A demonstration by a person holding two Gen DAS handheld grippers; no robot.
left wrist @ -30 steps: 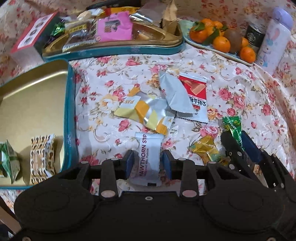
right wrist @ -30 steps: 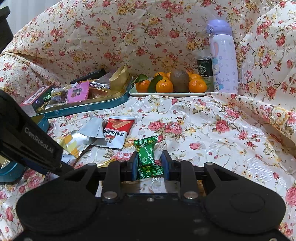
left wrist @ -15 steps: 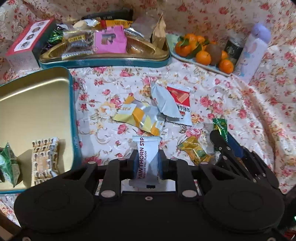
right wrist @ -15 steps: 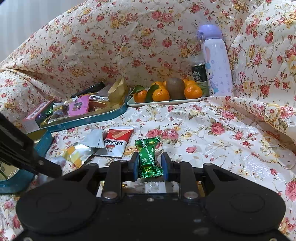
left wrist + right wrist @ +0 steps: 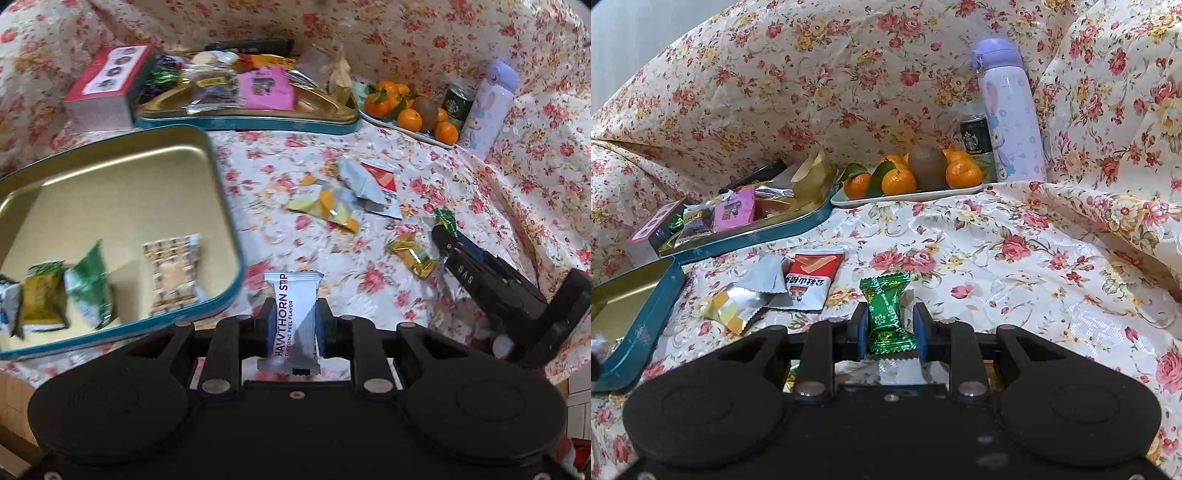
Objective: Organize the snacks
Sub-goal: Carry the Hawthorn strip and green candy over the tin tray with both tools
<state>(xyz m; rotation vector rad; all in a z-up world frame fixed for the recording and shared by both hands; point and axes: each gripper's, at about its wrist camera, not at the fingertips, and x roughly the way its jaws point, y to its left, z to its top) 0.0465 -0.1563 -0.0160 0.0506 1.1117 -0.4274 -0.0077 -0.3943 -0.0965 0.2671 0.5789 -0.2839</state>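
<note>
My left gripper (image 5: 293, 326) is shut on a white hawthorn strip packet (image 5: 293, 317), held above the floral cloth just right of the gold tin (image 5: 122, 177) with the teal rim. Several wrapped snacks (image 5: 170, 273) lie in that tin. In the right wrist view my right gripper (image 5: 891, 325) is shut on a green wrapped candy (image 5: 886, 306) just over the cloth. Loose on the cloth are a yellow and silver packet (image 5: 325, 205), a red and white packet (image 5: 382, 181) and a gold candy (image 5: 412, 254). The right gripper shows at the right of the left wrist view (image 5: 441, 236).
A second teal tin (image 5: 251, 114) full of snacks stands at the back, with a red-topped box (image 5: 107, 85) to its left. A plate of oranges and a kiwi (image 5: 908, 173), a dark can (image 5: 975, 138) and a lilac bottle (image 5: 1010, 110) stand at the back right.
My left gripper shut on the hawthorn strip packet, lifted it off the cloth and carried it left toward the gold tin. The right gripper stayed put with the green candy.
</note>
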